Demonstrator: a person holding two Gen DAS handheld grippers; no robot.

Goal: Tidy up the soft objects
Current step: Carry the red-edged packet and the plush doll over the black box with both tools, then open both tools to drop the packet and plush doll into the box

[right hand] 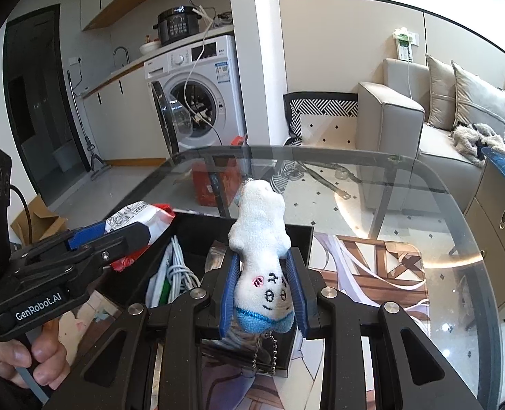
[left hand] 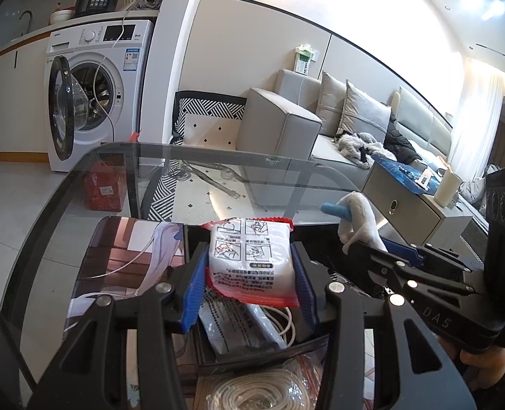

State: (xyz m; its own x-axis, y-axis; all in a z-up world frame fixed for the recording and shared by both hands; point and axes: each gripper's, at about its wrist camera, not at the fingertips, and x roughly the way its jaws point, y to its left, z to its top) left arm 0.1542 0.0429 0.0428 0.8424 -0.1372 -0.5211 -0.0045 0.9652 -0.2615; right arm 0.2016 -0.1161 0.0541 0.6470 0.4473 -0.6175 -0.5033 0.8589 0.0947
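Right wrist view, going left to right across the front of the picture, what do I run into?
left gripper clamping the red and white packet → coiled white cable in the black box → white plush toy clamped in the right gripper → bare glass table

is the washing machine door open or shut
Open. The washing machine door is swung out to the left, the drum shows behind it, and a white cable hangs into the opening.
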